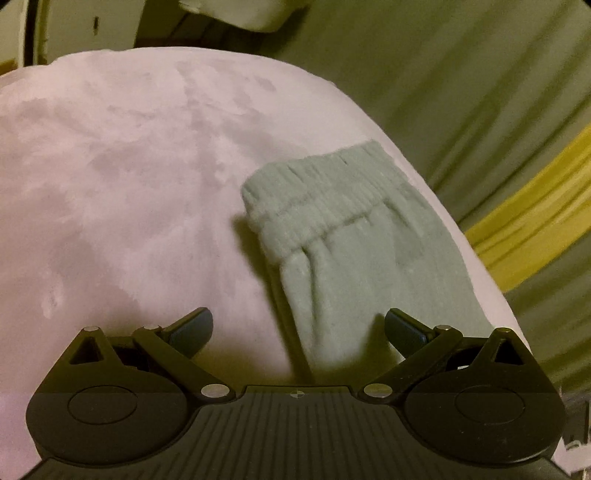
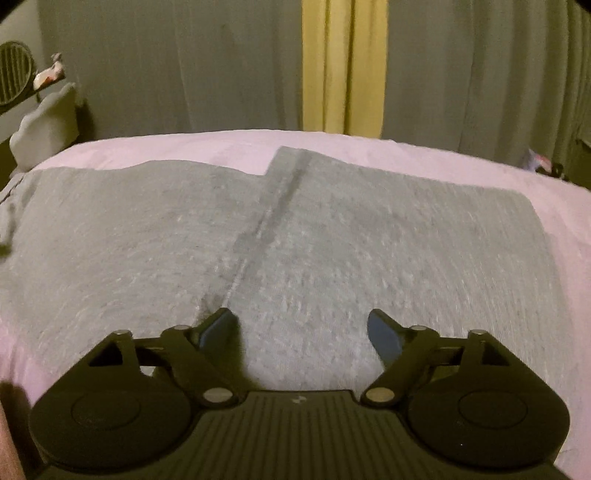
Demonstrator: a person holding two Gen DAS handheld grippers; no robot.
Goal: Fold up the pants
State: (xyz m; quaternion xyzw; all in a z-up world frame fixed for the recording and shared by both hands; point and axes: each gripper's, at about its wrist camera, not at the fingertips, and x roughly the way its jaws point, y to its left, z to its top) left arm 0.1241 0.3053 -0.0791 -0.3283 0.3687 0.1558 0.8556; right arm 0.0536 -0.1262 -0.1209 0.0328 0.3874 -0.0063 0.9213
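Pale green fleece pants [image 1: 347,236] lie on a pink blanket [image 1: 129,184]. In the left wrist view their ribbed elastic waistband [image 1: 314,192] is ahead and right of centre. My left gripper [image 1: 298,328] is open and empty, just short of the pants' near edge. In the right wrist view the pants [image 2: 332,258] lie flat and wide, with a seam or fold line [image 2: 266,221] running away from me. My right gripper [image 2: 301,328] is open and empty, low over the fabric.
The pink blanket [image 2: 554,177] covers a bed whose far edge meets grey-green curtains [image 2: 166,74] with a yellow strip [image 2: 343,66]. A fan and a pale cushion [image 2: 44,122] stand at the far left. A white object [image 1: 251,14] sits beyond the bed.
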